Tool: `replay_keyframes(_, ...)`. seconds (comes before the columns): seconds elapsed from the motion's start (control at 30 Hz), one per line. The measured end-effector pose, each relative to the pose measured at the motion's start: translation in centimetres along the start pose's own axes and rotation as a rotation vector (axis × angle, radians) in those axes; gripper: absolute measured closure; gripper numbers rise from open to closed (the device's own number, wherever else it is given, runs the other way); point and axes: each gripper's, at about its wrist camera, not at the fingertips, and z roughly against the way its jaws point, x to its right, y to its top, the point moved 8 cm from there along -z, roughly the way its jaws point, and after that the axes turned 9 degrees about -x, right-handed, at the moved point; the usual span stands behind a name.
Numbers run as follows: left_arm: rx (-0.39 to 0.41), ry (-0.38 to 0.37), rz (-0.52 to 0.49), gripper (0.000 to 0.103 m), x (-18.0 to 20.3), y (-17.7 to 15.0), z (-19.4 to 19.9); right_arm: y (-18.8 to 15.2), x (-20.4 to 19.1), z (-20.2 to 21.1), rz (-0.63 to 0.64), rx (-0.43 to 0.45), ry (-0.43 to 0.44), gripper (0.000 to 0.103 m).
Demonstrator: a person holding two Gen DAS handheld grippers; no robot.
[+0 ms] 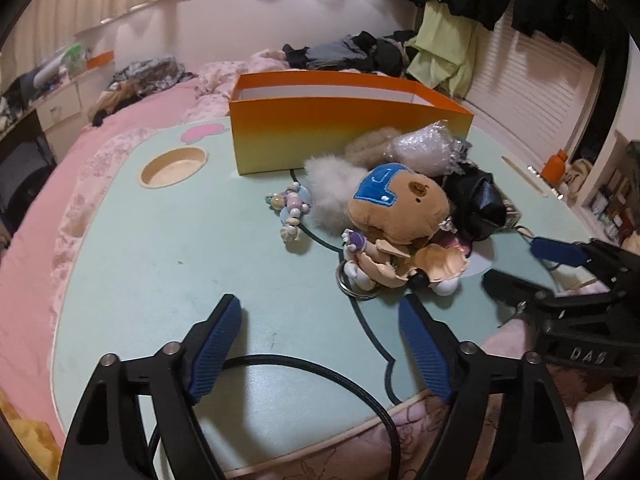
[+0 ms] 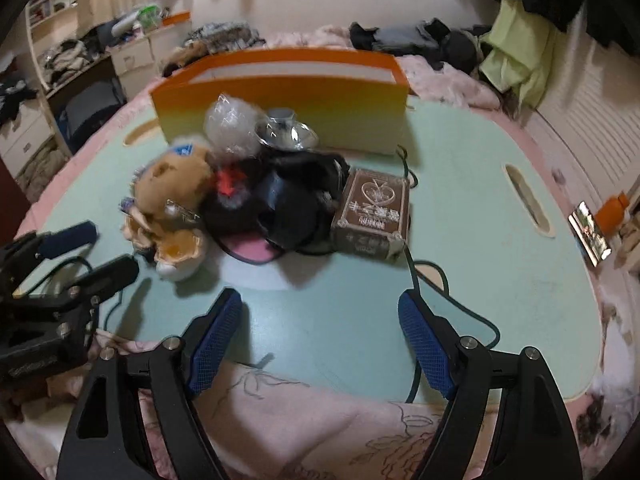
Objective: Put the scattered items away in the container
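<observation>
Left hand-held gripper [image 1: 320,316] hangs over the mint tabletop [image 1: 160,280] with its blue pads spread wide and nothing between them; a black cable lies on the tabletop beneath it. Right hand-held gripper [image 2: 320,312] is likewise spread wide and empty, over the near edge of the tabletop, where a floral pink bedcover [image 2: 320,432] shows below.

An orange-and-yellow container [image 1: 344,128] stands upright toward the far side of the tabletop, its top open. All the scattered items lie on the tabletop on the near side of this container, none inside it. A brown plush bear [image 1: 400,208] with a blue patch on its head sits in front of the container, well apart from it, with a white fluffy pompom [image 1: 324,196] touching its left side. A pastel bead charm [image 1: 290,208] lies just left of the pompom. A clear wrapped bundle [image 1: 424,148] rests close against the container's front wall. A black pouch [image 2: 296,204] lies right of the bear, and a brown card box [image 2: 372,212] lies just beside the pouch, farther right, near the container's right end.
</observation>
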Motion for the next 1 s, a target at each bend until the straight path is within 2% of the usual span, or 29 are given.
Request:
replay_keyframes(0.03, -0.005, 0.021, -0.005, 0.014, 0.0, 0.0, -0.2, 0.0, 0.2, 0.0, -0.005, 0.0, -0.005, 0.022)
replay_keyframes(0.1, -0.014, 0.046, -0.007, 0.001, 0.0, -0.1, -0.5, 0.0, 0.4, 0.0, -0.004, -0.002, -0.006, 0.02)
replay_keyframes(0.23, -0.019, 0.047, 0.0, 0.001, -0.1, -0.2, -0.5, -0.1, 0.3, -0.3, 0.011, -0.016, 0.005, 0.006)
replay_keyframes(0.3, -0.016, 0.051, 0.004, 0.0, 0.0, -0.2, -0.4, -0.3, 0.0, -0.4, 0.012, -0.018, 0.007, 0.003)
replay_keyframes(0.8, -0.007, 0.046, 0.004, 0.0, -0.1, 0.0, -0.5, -0.3, -0.3, -0.5, 0.018, -0.02, 0.01, 0.0)
replay_keyframes(1.0, 0.057, -0.087, 0.018, 0.003, 0.2, 0.4, 0.9, -0.3, -0.2, -0.5, 0.015, -0.014, 0.018, 0.0)
